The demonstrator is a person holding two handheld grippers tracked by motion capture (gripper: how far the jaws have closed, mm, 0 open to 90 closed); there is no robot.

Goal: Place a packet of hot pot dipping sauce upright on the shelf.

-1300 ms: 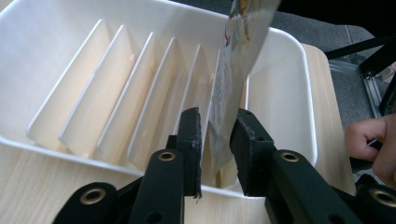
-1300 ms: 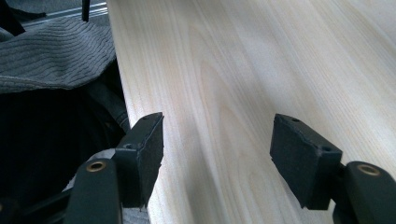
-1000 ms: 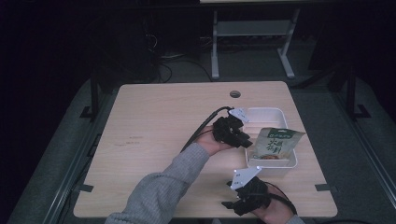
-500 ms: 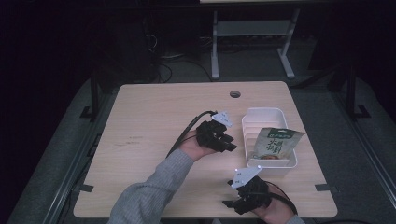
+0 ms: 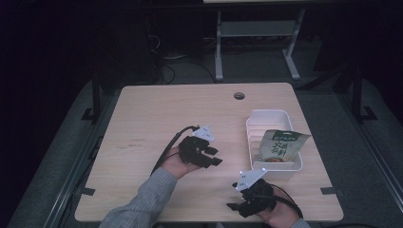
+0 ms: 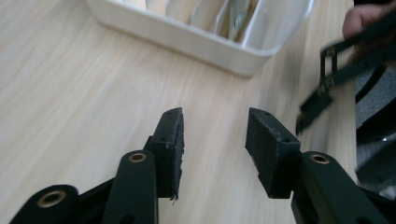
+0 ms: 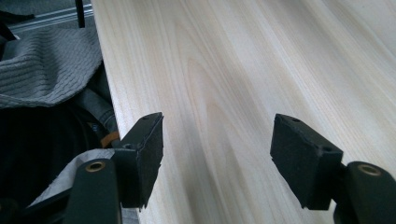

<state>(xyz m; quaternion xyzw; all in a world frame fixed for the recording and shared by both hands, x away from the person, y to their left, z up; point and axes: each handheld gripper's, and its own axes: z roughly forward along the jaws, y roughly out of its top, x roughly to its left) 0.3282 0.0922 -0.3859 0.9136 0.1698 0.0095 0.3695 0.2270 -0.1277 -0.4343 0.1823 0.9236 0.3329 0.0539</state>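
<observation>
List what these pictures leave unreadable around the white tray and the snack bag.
- Green snack bag: print too small in the high view; in the left gripper view, cut by the top edge.
- White ridged plastic tray: floor partly hidden by the bag.
- Right gripper: blurred in the left gripper view.

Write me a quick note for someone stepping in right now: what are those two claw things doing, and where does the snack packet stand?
Left gripper: open, nothing between its pads; its jaws have just been opening. It sits over bare table, to the left of the tray.
Right gripper: open and empty, at the table's near edge.
Snack packet: lying in the white tray on the right side of the table, its top edge poking past the tray's right rim.
Done: packet is in the tray and released.
Left: judging by this, little; perhaps nudge the packet fully inside.
</observation>
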